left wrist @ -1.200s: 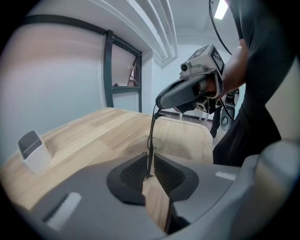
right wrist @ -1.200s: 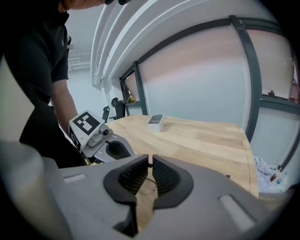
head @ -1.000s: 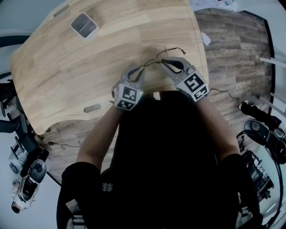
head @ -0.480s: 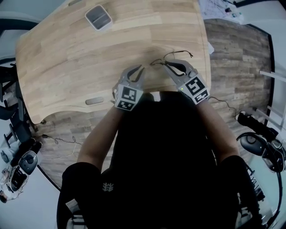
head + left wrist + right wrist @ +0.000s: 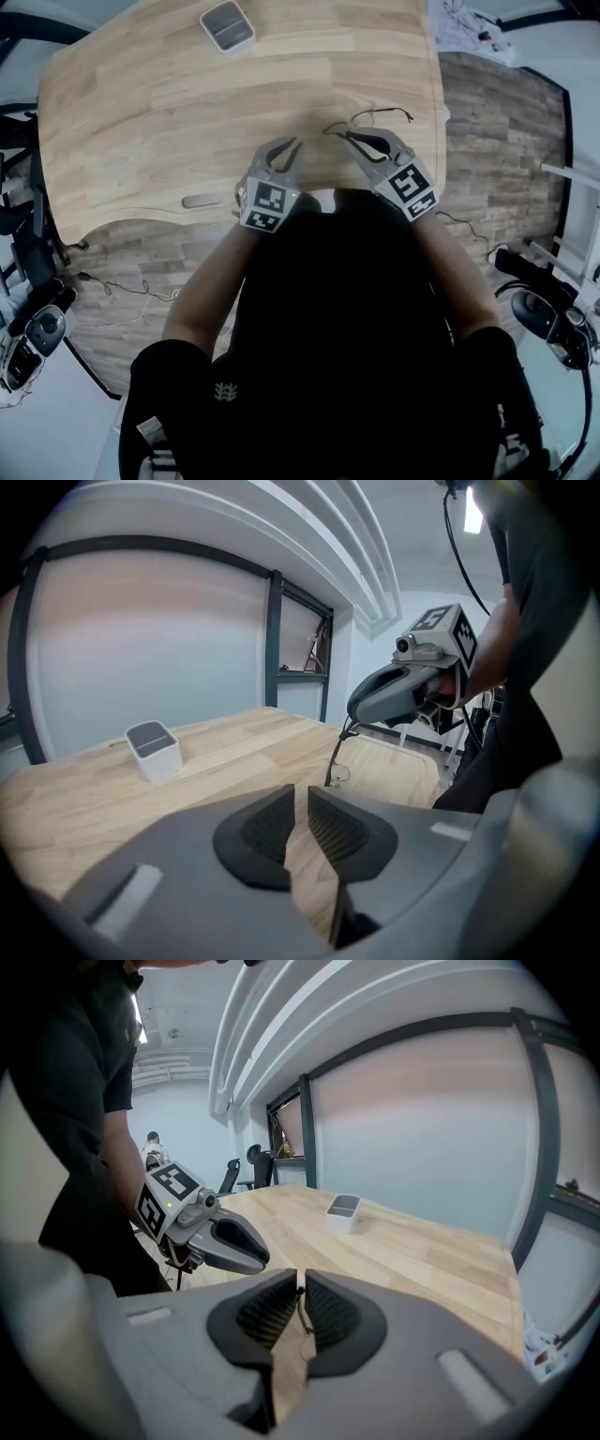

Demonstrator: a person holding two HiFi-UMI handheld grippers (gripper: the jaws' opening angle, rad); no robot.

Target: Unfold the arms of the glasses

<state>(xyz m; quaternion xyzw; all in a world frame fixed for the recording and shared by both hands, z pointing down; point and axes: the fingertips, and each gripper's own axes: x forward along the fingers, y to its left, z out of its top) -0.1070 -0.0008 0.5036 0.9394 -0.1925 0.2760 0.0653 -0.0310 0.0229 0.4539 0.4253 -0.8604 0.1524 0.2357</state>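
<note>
One white box (image 5: 227, 25) stands apart; right gripper (image 5: 347, 135) jaws pinch glasses (image 5: 375, 114), left gripper (image 5: 290, 147) jaws barely parted.

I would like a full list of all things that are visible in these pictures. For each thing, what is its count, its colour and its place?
table: one, light wood, fills the upper part of the head view
box: one, white with a grey top, on the far side of the table
glasses: one pair, thin dark frame, held over the table
flat plate: one, grey, in the table by its near edge
floor: wood planks, right of the table
left gripper: one, grey, over the table's near edge, jaws a narrow gap apart, nothing between them
right gripper: one, grey, shut on an arm of the glasses
person's shirt: black, lower part of the head view
</note>
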